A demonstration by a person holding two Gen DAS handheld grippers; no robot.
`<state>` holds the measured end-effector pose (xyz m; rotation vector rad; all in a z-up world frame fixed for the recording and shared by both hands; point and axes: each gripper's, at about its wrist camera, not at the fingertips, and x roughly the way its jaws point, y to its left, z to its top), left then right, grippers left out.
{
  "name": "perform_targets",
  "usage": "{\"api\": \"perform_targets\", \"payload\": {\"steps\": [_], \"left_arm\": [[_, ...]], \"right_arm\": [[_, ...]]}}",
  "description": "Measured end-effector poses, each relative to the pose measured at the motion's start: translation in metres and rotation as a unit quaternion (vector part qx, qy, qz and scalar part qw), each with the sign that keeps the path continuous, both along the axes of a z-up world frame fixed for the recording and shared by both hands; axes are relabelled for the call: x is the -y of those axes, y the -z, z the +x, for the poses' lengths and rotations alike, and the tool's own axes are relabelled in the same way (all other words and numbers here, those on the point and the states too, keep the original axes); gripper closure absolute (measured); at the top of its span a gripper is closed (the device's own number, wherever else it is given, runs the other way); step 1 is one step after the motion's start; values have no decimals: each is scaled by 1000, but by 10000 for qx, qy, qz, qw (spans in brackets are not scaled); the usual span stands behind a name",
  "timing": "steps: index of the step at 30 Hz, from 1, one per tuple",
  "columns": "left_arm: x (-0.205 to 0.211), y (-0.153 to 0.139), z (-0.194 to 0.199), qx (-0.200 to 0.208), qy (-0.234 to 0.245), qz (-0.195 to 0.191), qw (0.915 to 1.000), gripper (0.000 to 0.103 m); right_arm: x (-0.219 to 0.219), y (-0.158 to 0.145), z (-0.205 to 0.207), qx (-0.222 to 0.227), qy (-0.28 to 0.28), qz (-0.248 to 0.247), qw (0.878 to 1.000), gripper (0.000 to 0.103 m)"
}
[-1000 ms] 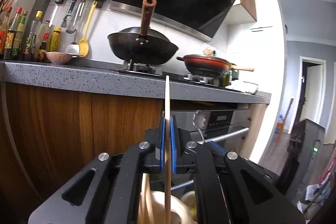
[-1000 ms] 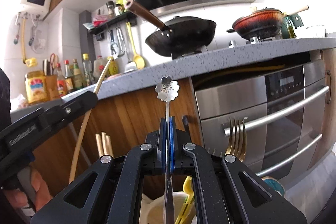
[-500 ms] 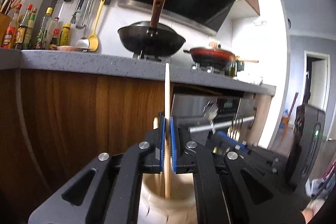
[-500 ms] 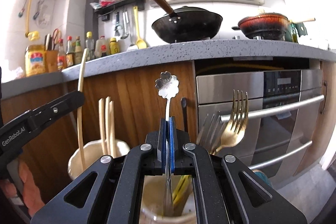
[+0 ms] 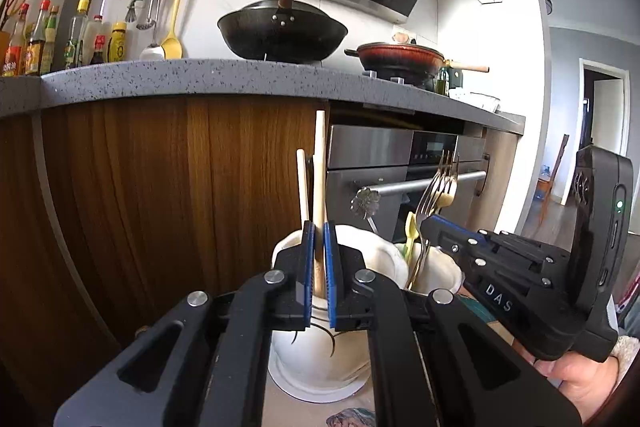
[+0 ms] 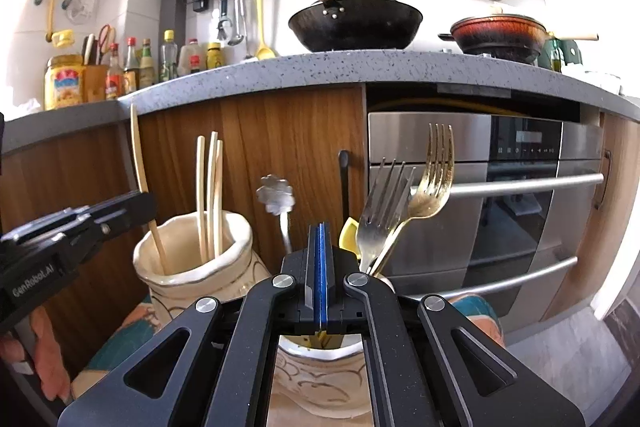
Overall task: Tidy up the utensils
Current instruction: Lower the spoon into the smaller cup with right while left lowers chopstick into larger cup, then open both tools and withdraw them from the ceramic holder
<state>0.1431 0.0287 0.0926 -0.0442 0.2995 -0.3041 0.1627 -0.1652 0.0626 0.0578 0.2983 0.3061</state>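
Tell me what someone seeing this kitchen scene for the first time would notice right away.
Probably the two cream ceramic jars low in front of the wooden cabinet: the left jar holds wooden chopsticks, and the right jar holds a gold fork and a silver fork. The left gripper grips one chopstick over its jar. Above, a black wok sits on the stove.

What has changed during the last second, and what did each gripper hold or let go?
Both grippers came down. The left gripper, still shut on its chopstick, lowered the tip into the left jar beside the other chopsticks. The right gripper lowered the flower-handled spoon into the right jar and let go; its jaws are now closed, empty. The forks and wok stayed.
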Motion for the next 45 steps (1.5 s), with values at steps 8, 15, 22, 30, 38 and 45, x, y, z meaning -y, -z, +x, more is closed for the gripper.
{"api": "perform_targets", "payload": {"steps": [8,15,22,30,38,45], "left_arm": [[-1,2,0,-43,-70,96,9999,62],[-7,0,-13,-18,-254,201,9995,43],[-18,5,-32,-104,-433,179,9988,20],[-20,27,-61,-327,-435,309,9980,7],[-20,44,-76,-657,-315,258,9970,6],[-7,50,-81,-773,-77,253,9967,6]], "right_arm": [[3,-4,-11,-71,-65,60,9999,87],[23,-15,-38,-13,-25,164,9999,54],[42,-11,-67,-168,-5,239,9996,24],[55,14,-104,-629,-59,119,9979,10],[57,30,-150,-899,-458,-512,9936,10],[60,52,-172,-1488,-490,-865,9839,10]]}}
